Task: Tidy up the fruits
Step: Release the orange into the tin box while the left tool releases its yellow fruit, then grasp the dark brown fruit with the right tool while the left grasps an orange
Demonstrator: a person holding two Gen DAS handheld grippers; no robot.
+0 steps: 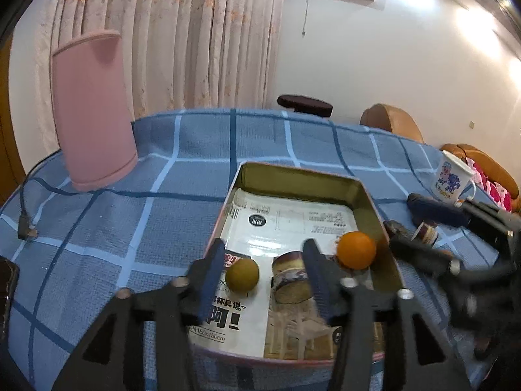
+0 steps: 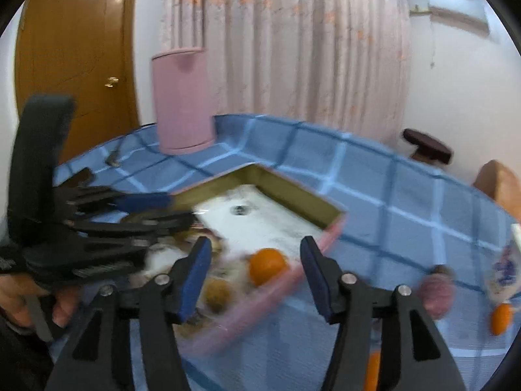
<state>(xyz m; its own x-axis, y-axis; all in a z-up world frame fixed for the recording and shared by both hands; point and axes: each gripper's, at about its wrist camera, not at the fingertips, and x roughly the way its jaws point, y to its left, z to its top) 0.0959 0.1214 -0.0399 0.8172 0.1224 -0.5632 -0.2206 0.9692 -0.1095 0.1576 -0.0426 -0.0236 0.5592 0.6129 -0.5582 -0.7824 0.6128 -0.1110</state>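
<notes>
the tin box (image 1: 374, 202) was seen on the checked cloth, with an orange (image 1: 355, 249) and a greenish fruit (image 1: 242, 275) already lying inside. the left gripper (image 1: 263, 277) was held spread and empty over the box's near end. the right gripper (image 2: 255, 280) was likewise spread, gripping nothing. the collecting step was judged partly done: another orange fruit (image 2: 501, 318) lay outside on the cloth, and a reach by the right gripper was judged to be required next.

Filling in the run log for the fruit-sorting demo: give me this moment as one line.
left gripper: open, empty, over tin tray | right gripper: open, empty | in tray: orange, greenish-yellow fruit | outside: orange
</notes>
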